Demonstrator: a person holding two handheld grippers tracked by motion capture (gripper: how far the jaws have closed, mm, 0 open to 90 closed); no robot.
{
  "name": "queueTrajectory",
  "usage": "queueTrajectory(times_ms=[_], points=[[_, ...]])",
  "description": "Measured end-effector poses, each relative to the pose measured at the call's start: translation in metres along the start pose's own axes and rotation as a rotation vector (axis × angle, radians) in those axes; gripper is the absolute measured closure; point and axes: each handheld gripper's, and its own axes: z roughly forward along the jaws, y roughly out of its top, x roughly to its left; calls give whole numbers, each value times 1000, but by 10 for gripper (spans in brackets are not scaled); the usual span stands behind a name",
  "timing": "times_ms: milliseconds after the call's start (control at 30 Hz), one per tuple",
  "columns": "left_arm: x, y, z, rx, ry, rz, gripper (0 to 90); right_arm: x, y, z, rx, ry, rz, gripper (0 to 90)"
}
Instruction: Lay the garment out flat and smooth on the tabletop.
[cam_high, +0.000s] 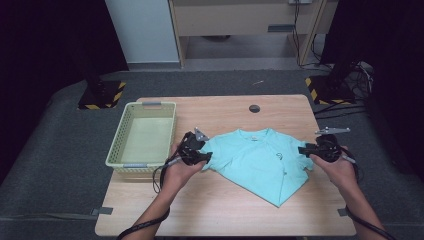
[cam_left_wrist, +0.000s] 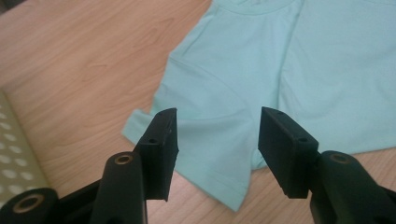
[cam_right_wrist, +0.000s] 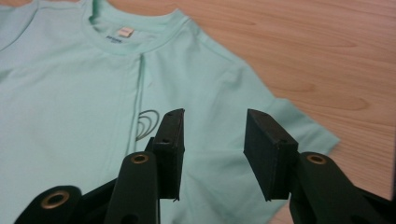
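We saw both grippers, left (cam_left_wrist: 217, 140) and right (cam_right_wrist: 213, 149), part-open over the shirt (cam_high: 255, 160) sleeves, gripping nothing; shirt's 5 o'clock hem folded under, hidden.

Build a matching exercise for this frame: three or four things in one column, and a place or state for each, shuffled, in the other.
Things:
1. T-shirt
2. basket
3. left gripper
4. right gripper

Places or states:
A. jaws apart over the sleeve on the basket's side
B. pale yellow-green, at the table's left
C. light teal, spread on the table's middle
D. jaws apart over the shoulder near the chest print

Pairs: 1-C, 2-B, 3-A, 4-D
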Motion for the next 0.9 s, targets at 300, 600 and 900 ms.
queueTrajectory(times_ms=[300,600,900], points=[[-22,-17,26,33,-51,1,441,36,-16,14,31,70,-77,572],[-29,-33,50,78,-58,3,437,66,-29,27,67,89,-139,524],[-11,-35,55,64,-43,-56,435,82,-32,44,86,72,-166,489]])
